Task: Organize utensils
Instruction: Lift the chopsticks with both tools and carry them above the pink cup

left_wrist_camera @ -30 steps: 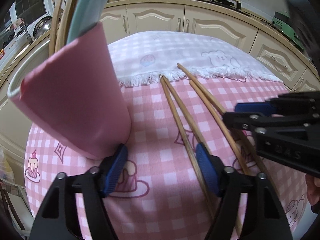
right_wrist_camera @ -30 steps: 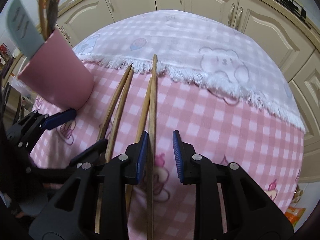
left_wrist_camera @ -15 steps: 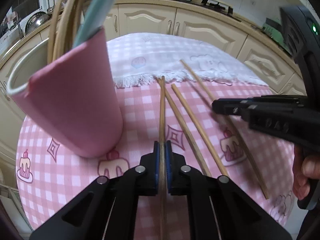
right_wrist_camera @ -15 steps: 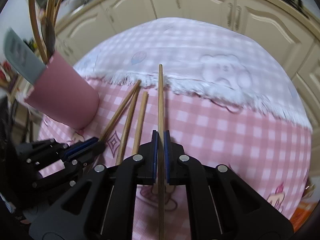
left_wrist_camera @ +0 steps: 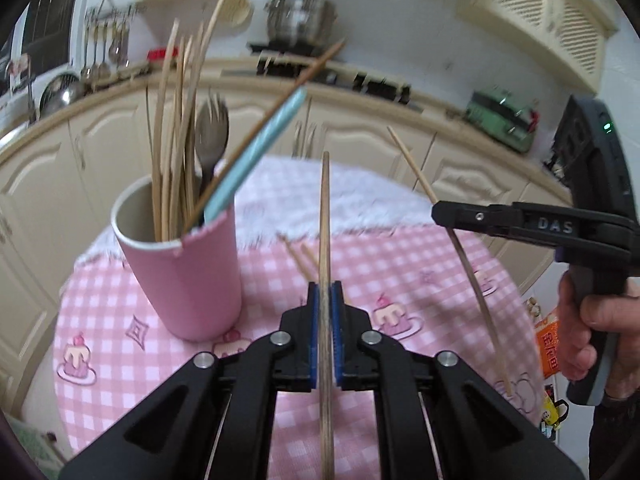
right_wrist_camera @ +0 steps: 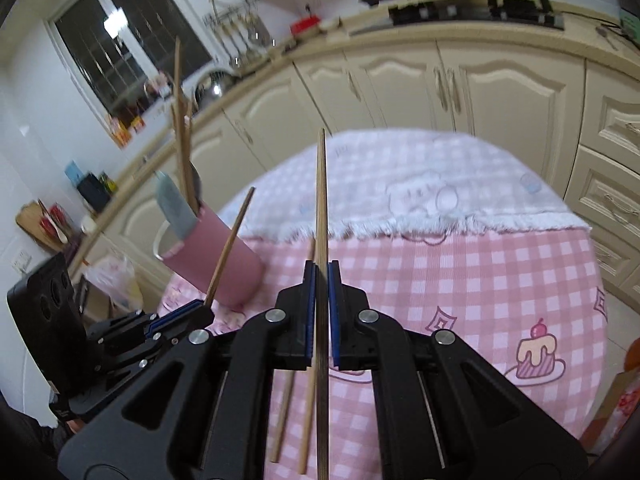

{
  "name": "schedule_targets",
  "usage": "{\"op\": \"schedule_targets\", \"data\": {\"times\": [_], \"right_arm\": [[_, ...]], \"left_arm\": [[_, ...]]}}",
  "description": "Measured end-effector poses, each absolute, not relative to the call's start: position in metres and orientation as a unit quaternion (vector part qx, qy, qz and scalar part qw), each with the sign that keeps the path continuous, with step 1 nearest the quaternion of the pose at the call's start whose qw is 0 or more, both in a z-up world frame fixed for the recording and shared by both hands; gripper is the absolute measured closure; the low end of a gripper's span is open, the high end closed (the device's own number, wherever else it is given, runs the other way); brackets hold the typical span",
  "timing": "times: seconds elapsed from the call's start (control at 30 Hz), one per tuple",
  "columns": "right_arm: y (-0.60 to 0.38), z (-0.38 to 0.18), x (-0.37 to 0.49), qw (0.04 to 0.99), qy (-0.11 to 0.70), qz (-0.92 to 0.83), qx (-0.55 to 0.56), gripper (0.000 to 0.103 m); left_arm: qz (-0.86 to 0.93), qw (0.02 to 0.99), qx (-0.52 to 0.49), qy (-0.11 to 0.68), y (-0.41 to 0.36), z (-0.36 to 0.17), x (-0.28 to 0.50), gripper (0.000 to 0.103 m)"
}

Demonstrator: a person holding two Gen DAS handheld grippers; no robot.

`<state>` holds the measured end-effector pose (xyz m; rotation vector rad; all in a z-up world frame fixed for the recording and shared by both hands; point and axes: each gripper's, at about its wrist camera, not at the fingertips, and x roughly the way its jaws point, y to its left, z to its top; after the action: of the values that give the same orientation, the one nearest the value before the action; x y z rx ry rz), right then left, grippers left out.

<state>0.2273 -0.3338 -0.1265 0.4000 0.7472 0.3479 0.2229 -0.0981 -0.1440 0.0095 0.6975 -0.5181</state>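
My left gripper [left_wrist_camera: 325, 288] is shut on a wooden chopstick [left_wrist_camera: 325, 208] that it holds above the table, pointing away. Left of it a pink cup [left_wrist_camera: 188, 280] stands upright with several chopsticks, a metal spoon and a light blue handle inside. My right gripper [right_wrist_camera: 321, 268] is shut on a second chopstick [right_wrist_camera: 321, 200], also off the table. The left wrist view shows the right gripper [left_wrist_camera: 438, 214] at the right with its chopstick [left_wrist_camera: 412, 168] slanting through it. Two more chopsticks [right_wrist_camera: 306, 420] lie on the pink checked tablecloth [right_wrist_camera: 480, 280].
A white fringed cloth [right_wrist_camera: 440, 200] covers the far half of the round table. Cream kitchen cabinets [right_wrist_camera: 500, 92] curve behind it. A person's hand [left_wrist_camera: 588, 332] grips the right tool's handle. Orange packets [left_wrist_camera: 550, 344] lie beyond the table's right edge.
Both grippers closed, each on one chopstick, and rose with it off the table. Both views have tilted up, and the cup's contents and the counter now show.
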Motion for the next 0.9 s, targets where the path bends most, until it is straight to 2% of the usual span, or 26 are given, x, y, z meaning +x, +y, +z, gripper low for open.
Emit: {"op": "schedule_targets", "data": {"times": [0.3,0.5,0.9], "right_arm": [[-0.333,-0.06,0.198,0.931,0.239,0.172,0.216,0.097],[-0.302,-0.007,0.201,0.943,0.154,0.204,0.214,0.097],[-0.227,0.019,0.256,0.95,0.091,0.224,0.199,0.097]], "left_arm": [[-0.292,0.936,-0.019,0.197,-0.071,-0.079,0.18,0.098],[-0.275,0.953,-0.048,0.119,-0.039,-0.031,0.188,0.098],[-0.249,0.96,-0.111,0.064,0.009,0.002,0.259,0.098]]}}
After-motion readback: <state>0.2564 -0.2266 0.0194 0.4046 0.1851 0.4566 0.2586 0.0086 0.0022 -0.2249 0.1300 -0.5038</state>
